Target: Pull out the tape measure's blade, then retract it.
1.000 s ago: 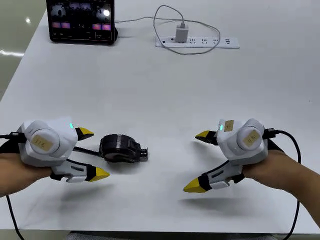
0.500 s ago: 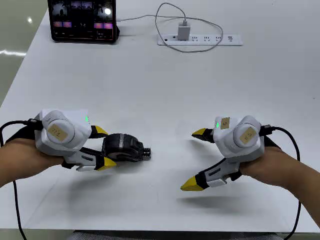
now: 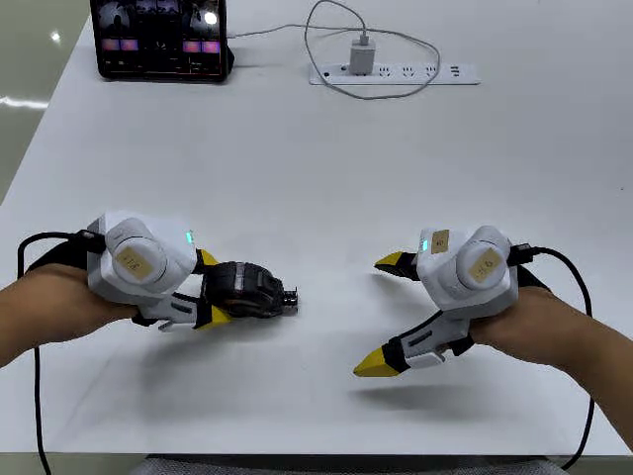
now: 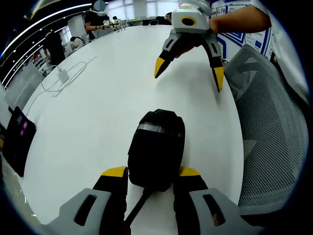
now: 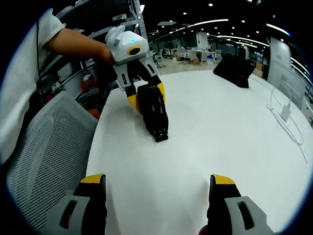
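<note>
At 8 o'clock in the head view, near the front edge of the white table (image 3: 316,168), found the left gripper (image 3: 212,288) pinching the black tape measure (image 3: 252,289) by the rear of its case, one yellow tip against each side. Checked against the left gripper view: tape measure (image 4: 156,144) flat on the tabletop, held between both tips of the left gripper (image 4: 151,172), with a dark cord (image 4: 138,208) trailing back between the jaws. Logged the blade hook (image 3: 290,296) at the case mouth, pointing to 3 o'clock toward the right gripper (image 3: 381,313). Placed that one at 4 o'clock, well apart from the tape measure, jaws spread wide over bare table. Saw the same spread in the right gripper view (image 5: 157,179), with the tape measure (image 5: 155,117) at 12 o'clock ahead. Noted a tan sticker (image 3: 132,261) on the left gripper's body and others on the right, writing too small to read. Could not make out any brand on the case. Marked a lit tablet (image 3: 161,38) at 11 o'clock on the far side, and a power strip (image 3: 425,72) at 12 to 1 o'clock with a white charger (image 3: 362,57) plugged in. Spotted a mesh chair (image 4: 266,122) beside the table.
</note>
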A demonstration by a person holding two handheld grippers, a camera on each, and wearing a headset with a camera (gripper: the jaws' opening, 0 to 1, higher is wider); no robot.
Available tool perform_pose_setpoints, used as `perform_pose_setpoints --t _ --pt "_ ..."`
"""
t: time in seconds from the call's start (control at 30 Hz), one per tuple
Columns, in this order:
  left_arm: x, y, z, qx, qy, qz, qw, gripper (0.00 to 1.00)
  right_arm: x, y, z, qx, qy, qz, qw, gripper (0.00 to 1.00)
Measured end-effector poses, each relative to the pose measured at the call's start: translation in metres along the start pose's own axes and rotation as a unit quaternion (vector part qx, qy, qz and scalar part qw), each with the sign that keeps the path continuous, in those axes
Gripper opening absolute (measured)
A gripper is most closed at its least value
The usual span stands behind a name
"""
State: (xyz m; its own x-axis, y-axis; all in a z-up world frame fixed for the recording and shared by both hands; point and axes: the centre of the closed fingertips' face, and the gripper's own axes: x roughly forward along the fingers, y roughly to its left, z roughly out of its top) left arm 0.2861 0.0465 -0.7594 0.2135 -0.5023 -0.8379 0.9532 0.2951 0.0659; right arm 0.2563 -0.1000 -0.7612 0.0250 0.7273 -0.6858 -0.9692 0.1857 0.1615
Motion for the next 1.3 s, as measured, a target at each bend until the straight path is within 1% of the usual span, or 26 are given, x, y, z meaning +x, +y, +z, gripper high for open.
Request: perform_pose_setpoints --t 0.13,0.27,0.57,0.7,0.87,0.97,1.03,1.2,1.3 --pt "0.001 -0.002 0.0 0.005 0.003 -0.006 1.0 0.3 0.004 0.002 0.001 -0.003 0.0 0.004 1.0 0.86" --pt "0.001 -0.002 -0.001 0.013 0.006 -0.005 0.9999 0.28 0.007 0.004 0.003 -0.005 0.0 0.008 1.0 0.85" --pt "0.001 -0.003 -0.001 0.008 0.006 -0.009 0.9999 0.28 0.012 0.005 0.011 -0.01 -0.01 0.015 0.9998 0.82" --pt "0.001 -0.003 -0.001 0.005 0.005 -0.009 0.9999 0.28 0.016 0.002 0.015 -0.012 -0.015 0.014 0.9997 0.79" --pt "0.002 -0.002 -0.003 0.003 0.008 -0.009 0.9999 0.27 0.022 0.001 0.02 -0.02 -0.015 0.019 0.9995 0.72" --pt "0.003 -0.002 -0.004 0.002 0.01 -0.009 0.9999 0.27 0.026 0.001 0.025 -0.024 -0.019 0.022 0.9993 0.66" --pt "0.002 -0.002 -0.004 0.004 0.011 -0.01 0.9999 0.27 0.029 -0.001 0.029 -0.031 -0.023 0.02 0.9991 0.62" --pt "0.003 -0.002 -0.004 0.002 0.015 -0.01 0.9998 0.27 0.036 -0.003 0.038 -0.034 -0.032 0.026 0.9985 0.57" --pt "0.003 -0.002 -0.004 0.001 0.015 -0.01 0.9998 0.27 0.041 -0.004 0.042 -0.043 -0.035 0.028 0.9981 0.54"
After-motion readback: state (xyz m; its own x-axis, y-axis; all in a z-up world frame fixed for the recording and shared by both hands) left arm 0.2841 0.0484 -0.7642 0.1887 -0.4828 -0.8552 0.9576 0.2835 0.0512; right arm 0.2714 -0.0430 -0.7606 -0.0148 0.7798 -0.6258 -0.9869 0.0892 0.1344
